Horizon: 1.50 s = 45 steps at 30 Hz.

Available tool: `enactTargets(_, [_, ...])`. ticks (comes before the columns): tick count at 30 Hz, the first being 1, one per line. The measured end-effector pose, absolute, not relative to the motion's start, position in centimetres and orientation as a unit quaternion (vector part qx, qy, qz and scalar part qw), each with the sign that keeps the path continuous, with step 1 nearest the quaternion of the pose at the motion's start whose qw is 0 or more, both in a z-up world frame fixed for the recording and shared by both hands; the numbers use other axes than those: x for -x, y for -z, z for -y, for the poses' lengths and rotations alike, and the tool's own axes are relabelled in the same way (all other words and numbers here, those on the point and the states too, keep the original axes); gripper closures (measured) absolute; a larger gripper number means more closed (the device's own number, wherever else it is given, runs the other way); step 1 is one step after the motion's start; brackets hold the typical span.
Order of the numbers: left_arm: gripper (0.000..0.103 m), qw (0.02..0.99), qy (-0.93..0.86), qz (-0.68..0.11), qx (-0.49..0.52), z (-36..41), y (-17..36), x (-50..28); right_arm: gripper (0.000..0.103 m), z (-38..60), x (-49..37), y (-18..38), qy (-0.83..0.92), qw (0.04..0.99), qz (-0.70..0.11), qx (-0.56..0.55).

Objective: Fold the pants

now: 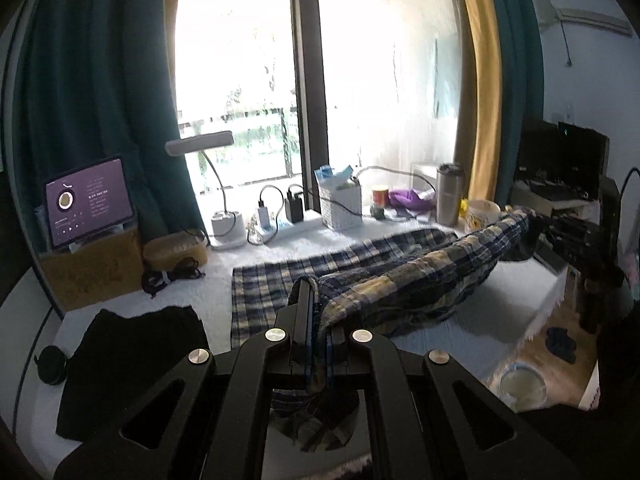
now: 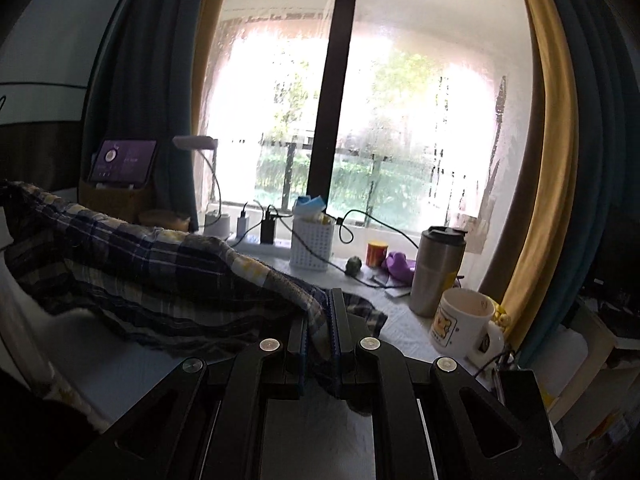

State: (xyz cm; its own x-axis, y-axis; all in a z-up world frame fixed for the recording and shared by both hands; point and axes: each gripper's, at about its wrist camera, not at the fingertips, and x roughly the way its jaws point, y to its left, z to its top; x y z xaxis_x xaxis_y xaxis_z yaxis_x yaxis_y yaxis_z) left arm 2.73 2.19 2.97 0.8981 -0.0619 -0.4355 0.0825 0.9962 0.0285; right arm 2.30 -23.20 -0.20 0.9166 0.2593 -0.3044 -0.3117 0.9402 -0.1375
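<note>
From the left wrist, the left gripper (image 1: 316,300) is clamped on an edge of the plaid pants (image 1: 400,280), lifting it off the white tabletop (image 1: 440,344). The rest of the cloth sags and stretches right to the right gripper (image 1: 560,228). A black cloth (image 1: 132,360) lies left.

From the right wrist, the right gripper (image 2: 320,320) is pinched on the plaid pants (image 2: 160,264), which hang leftward above the white tabletop (image 2: 132,364). A white mug (image 2: 460,324) stands beside a steel tumbler (image 2: 438,272).
</note>
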Motion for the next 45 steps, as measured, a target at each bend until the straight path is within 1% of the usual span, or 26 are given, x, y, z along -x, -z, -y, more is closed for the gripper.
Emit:
enactTargets(12, [0.100,0.981,0.037,-0.192,-0.002,-4.1,-4.6,-6.5,0.094,22.1,-6.1,-1.8,-0.135,0.977,-0.135,0.092])
enactTargets(29, [0.100,0.977,0.062,-0.204,0.003,-6.2,-6.0,-12.8,0.094,20.8,-11.2,-4.1,-0.113,0.978,-0.142,0.102])
enactTargets(45, [0.100,0.972,0.067,-0.225,0.000,-7.6,-5.9,-18.2,0.094,20.2,-17.0,-4.1,-0.110,0.978,-0.151,0.092])
